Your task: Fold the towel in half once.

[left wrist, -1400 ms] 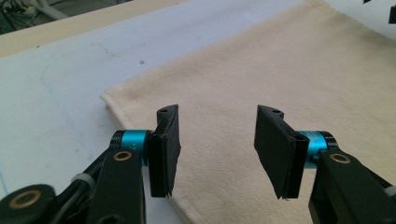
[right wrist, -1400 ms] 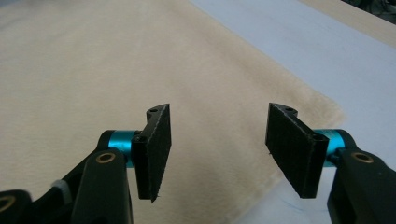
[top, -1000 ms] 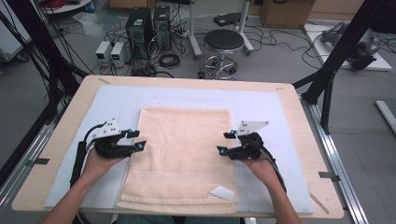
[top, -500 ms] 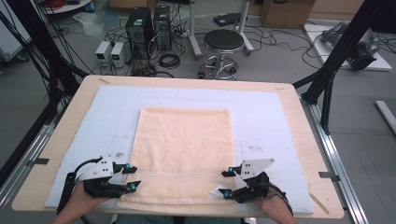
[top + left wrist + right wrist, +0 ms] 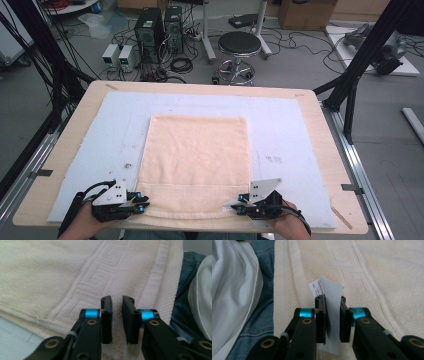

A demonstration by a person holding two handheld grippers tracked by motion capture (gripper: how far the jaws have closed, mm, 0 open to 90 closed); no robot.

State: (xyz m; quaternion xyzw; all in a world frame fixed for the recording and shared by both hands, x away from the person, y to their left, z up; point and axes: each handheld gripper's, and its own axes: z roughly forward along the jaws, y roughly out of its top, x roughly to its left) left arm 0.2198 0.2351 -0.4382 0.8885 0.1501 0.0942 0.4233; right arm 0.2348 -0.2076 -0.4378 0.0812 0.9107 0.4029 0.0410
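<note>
Left gripper [image 5: 141, 206] sits at the towel's [image 5: 197, 160] near left corner, down by the table [image 5: 310, 107] edge; in the left gripper view its jaws have just been closing and now stand almost together, a ridge of the towel's hem [image 5: 160, 280] pinched in the narrow slit between them, so I read it as clamped on cloth; the towel itself lies flat on the pale blue mat [image 5: 285, 130], its near hem hanging just over the edge toward the person's jeans [image 5: 186, 300]; across to the right gripper [image 5: 239, 210] at the near right corner, jaws likewise just closed in, and here the white label [image 5: 329, 293] stands up between the pads; that is the worry, as I judge it; the bite may have the label and little or no terry, so a lift could slip the corner free or strain the label's stitching; the left bite looks shallow too, only a thin fold, and a quick pull could shed it; uneven grips would drag the towel askew across the mat.
</note>
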